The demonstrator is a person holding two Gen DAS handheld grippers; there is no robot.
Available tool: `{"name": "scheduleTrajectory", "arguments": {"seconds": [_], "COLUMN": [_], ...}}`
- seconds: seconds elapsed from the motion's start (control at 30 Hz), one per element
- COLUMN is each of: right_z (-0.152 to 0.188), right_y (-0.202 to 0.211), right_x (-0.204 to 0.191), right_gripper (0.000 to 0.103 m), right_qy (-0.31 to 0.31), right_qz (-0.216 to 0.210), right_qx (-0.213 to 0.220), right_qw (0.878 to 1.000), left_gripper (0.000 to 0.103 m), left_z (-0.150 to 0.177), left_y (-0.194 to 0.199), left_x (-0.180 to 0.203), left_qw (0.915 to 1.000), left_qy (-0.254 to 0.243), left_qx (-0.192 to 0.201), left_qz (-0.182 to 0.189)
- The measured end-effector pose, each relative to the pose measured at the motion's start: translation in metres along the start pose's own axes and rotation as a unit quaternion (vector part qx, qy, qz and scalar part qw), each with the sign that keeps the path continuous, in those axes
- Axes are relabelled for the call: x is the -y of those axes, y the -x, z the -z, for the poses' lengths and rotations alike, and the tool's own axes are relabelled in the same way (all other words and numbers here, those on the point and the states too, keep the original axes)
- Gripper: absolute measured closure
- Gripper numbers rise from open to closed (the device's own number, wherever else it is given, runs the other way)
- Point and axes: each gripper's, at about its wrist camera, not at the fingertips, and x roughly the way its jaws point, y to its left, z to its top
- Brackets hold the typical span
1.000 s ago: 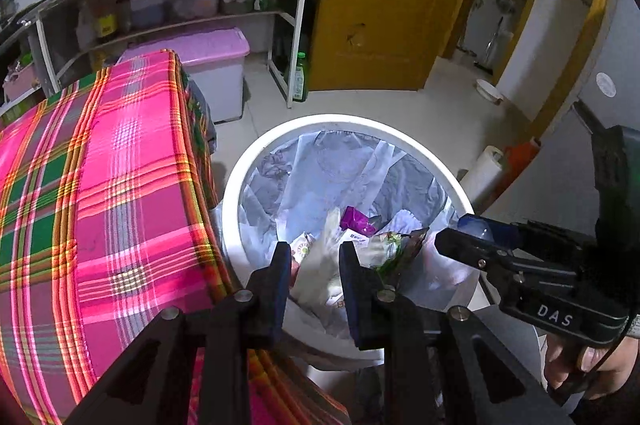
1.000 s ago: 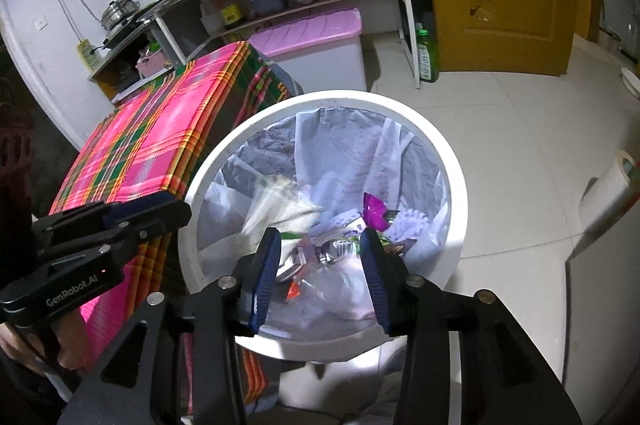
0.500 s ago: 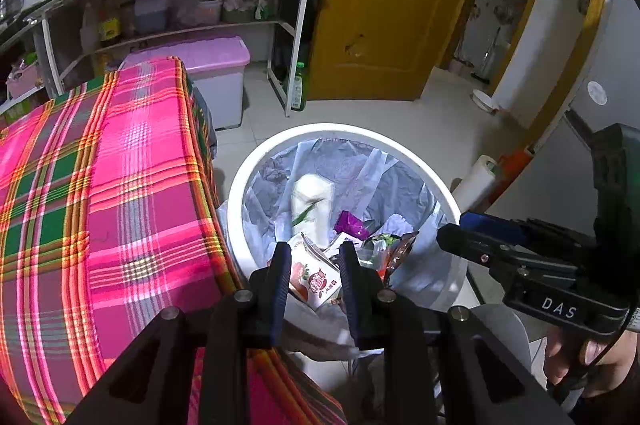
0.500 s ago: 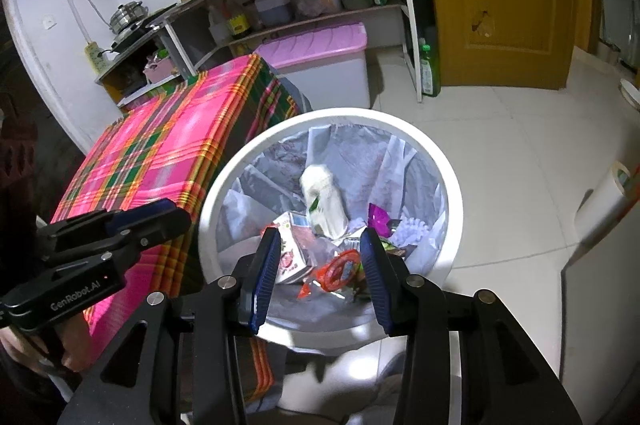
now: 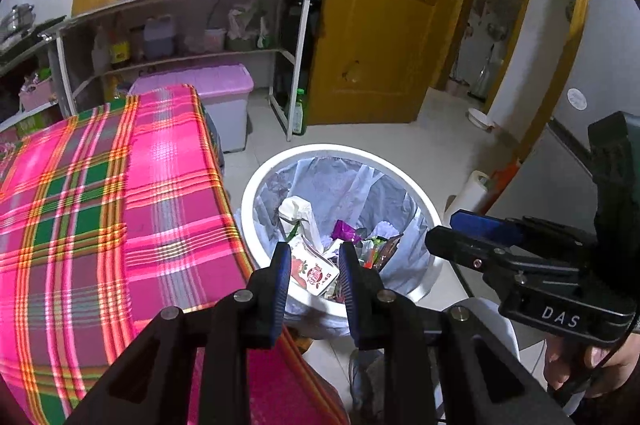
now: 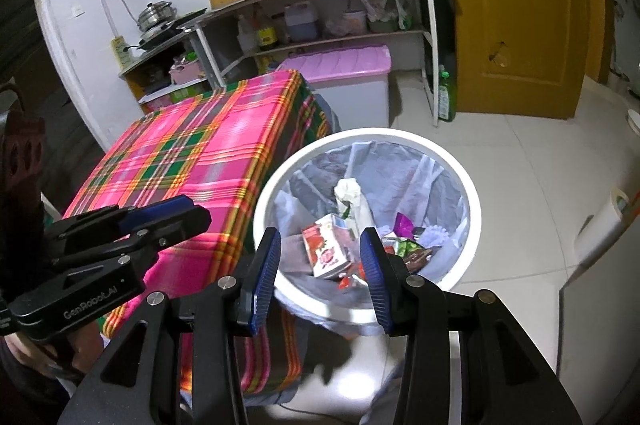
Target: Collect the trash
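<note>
A white round trash bin (image 5: 424,203) (image 6: 472,193) with a clear liner stands on the floor beside the table. Inside lie a red-and-white strawberry carton (image 5: 312,267) (image 6: 326,249), a crumpled white wrapper (image 5: 298,211) (image 6: 352,195), a purple wrapper (image 5: 344,229) (image 6: 403,223) and several other scraps. My left gripper (image 5: 314,255) is open and empty, above the bin's near rim. My right gripper (image 6: 320,245) is open and empty, also above the bin; it shows from the side in the left wrist view (image 5: 472,237).
A table with a pink plaid cloth (image 5: 100,217) (image 6: 192,153) stands left of the bin. Behind are a lilac-lidded storage box (image 5: 224,93) (image 6: 344,69), a shelf rack (image 5: 180,25), a green bottle (image 6: 446,97) and a yellow door (image 5: 384,25). A paper roll (image 5: 468,197) lies right of the bin.
Both grippers have risen and pulled back from the bin, so it looks smaller. A white wrapper and the strawberry carton fell and now rest in the bin.
</note>
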Motion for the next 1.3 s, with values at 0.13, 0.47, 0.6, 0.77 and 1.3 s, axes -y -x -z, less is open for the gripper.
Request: {"name": "scheduleTrajectory", "arguments": {"seconds": [0.13, 0.47, 0.6, 0.77, 1.3], "right_z": [0.004, 0.015, 0.020, 0.027, 0.040], "right_y": [0.011, 0.029, 0.034, 0.040, 0.055], "right_x": [-0.011, -0.023, -0.026, -0.031, -0.037], "right_gripper": [0.061, 0.061, 0.061, 0.061, 0.061], "right_qy": [0.018, 0.022, 0.025, 0.030, 0.032], "right_qz": [0.020, 0.020, 0.019, 0.014, 0.007], "right_qx": [0.017, 0.029, 0.032, 0.031, 0.039], "right_qw": [1.000, 0.999, 0.999, 0.999, 0.999], "left_gripper": [0.078, 0.075, 0.075, 0.075, 0.075], "left_z": [0.004, 0.021, 0.029, 0.039, 0.054], "left_y": [0.013, 0.042, 0.051, 0.059, 0.076], "left_x": [-0.003, 0.001, 0.005, 0.009, 0.012], "left_qw": [0.9999, 0.9987, 0.9981, 0.9975, 0.9960], "left_qy": [0.004, -0.001, -0.007, -0.011, -0.010], "left_qx": [0.013, 0.040, 0.047, 0.050, 0.058], "left_qz": [-0.008, -0.033, -0.041, -0.047, -0.067]}}
